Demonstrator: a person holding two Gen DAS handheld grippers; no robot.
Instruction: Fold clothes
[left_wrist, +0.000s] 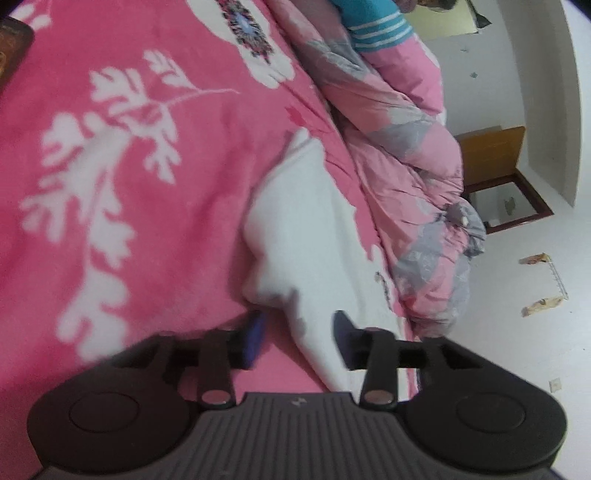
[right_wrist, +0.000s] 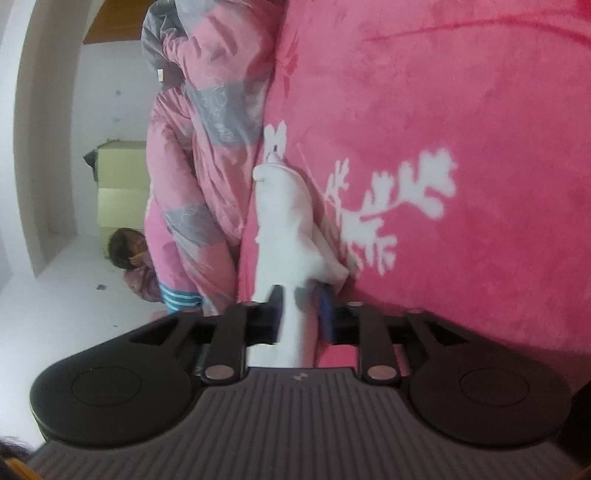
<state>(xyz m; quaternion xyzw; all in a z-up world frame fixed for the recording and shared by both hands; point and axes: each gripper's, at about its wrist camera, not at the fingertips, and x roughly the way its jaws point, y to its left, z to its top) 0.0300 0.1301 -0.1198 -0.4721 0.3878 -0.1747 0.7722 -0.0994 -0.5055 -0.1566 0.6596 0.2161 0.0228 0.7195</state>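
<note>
Through the left wrist view, the white garment (left_wrist: 295, 221) lay bunched in a long roll on the pink floral blanket (left_wrist: 110, 184) of the bed, just beside the rumpled pink-and-grey quilt (left_wrist: 413, 184). The left tongs (left_wrist: 299, 332) stood about half open, a tail of the white cloth running between the fingers with no pad visibly pressing on it. The cloth looked light, soft and limp, likely to sag and slide on the plush blanket, so a hem or corner would be the sensible hold. This view alone showed the open floor with scraps of litter (left_wrist: 543, 302). Through the right wrist view, the right tongs (right_wrist: 299, 306) stood narrowly apart with the garment's (right_wrist: 288, 221) near end between the pads; whether they were pinching it I could not tell. Only here did a person (right_wrist: 129, 254) show beyond the quilt (right_wrist: 199, 147).
</note>
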